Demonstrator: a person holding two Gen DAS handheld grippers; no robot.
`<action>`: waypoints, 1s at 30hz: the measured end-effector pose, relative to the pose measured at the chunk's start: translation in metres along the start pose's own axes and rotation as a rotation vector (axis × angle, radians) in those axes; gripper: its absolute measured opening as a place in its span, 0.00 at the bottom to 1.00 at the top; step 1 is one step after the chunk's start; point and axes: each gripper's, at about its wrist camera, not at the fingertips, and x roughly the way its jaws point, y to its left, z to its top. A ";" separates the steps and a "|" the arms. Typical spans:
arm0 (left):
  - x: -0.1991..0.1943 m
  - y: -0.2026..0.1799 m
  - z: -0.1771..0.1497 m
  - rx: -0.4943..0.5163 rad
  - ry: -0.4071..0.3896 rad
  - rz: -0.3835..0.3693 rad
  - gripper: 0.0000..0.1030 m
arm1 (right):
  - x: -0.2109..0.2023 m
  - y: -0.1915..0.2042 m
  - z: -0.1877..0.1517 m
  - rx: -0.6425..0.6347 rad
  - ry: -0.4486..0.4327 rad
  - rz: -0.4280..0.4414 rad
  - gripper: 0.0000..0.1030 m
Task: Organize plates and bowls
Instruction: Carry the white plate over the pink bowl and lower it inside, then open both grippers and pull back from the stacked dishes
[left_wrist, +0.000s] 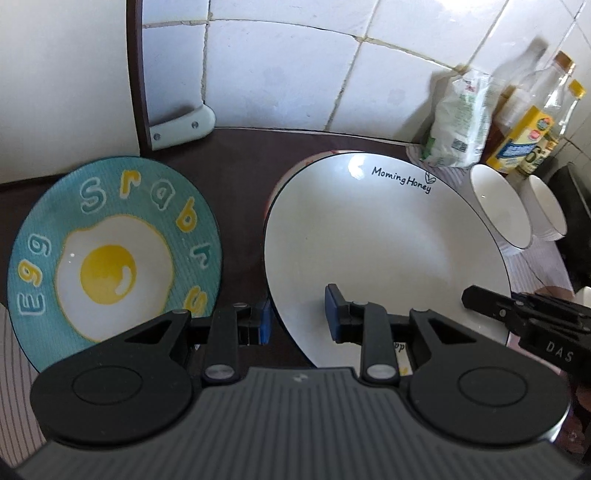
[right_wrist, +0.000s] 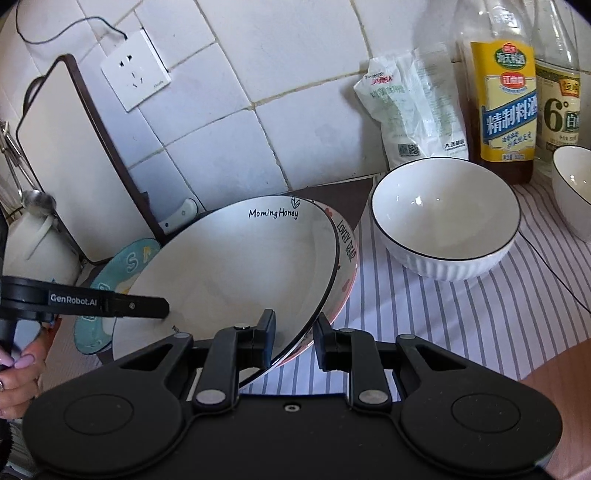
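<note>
A white plate lettered "Morning Honey" is tilted over a pink-rimmed plate lettered "Lovely Bear". My left gripper is shut on the white plate's near-left rim, one blue pad on top and one outside the edge. My right gripper is shut on the white plate at its near-right rim, just above the pink rim. Each gripper shows in the other's view: right gripper, left gripper. A teal egg plate lies flat to the left. Two white bowls stand on the right.
A striped cloth covers the right of the counter. Bottles and a white bag line the tiled wall behind the bowls. A cutting board leans at the back left, with a white kettle beside it. A person's hand grips the left tool.
</note>
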 end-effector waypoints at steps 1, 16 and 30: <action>0.002 0.001 0.001 -0.003 0.003 0.008 0.26 | 0.003 0.000 0.000 -0.001 0.002 -0.001 0.26; 0.018 0.011 0.012 -0.054 0.058 0.001 0.27 | 0.016 0.016 0.008 -0.065 0.015 -0.097 0.27; 0.028 0.004 0.012 -0.098 0.099 0.013 0.26 | 0.026 0.031 0.011 -0.141 0.032 -0.280 0.33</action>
